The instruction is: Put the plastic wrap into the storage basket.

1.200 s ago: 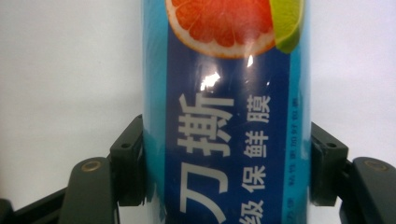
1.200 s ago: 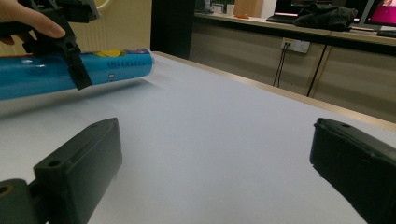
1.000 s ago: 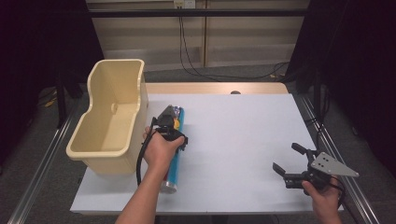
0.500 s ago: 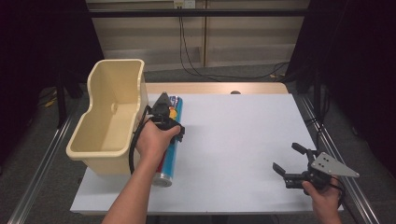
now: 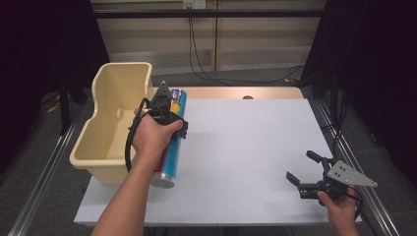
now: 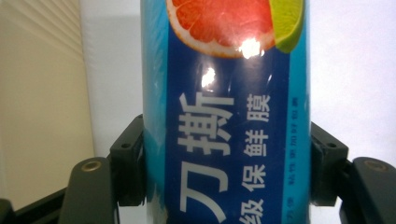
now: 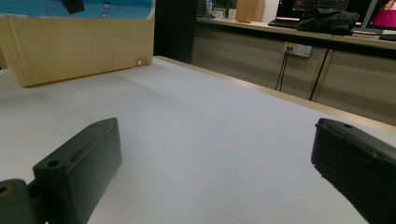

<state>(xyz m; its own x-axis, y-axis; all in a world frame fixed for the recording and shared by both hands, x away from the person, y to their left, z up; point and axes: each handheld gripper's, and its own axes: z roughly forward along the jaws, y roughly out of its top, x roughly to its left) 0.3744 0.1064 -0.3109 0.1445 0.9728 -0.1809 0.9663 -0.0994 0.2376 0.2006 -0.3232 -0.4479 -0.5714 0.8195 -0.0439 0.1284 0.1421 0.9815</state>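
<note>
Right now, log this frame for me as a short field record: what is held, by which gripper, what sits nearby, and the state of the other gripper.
held item: blue cling-film tube with a citrus picture and Chinese print
holder: left gripper, jaws clamped on the tube's two sides
tube position: beside the cream bin, long axis running away from the person
container: cream plastic bin at the table's left edge, nothing visible inside
other gripper: right gripper, jaws open, nothing between them, near the table's front right corner
surface: white table
</note>
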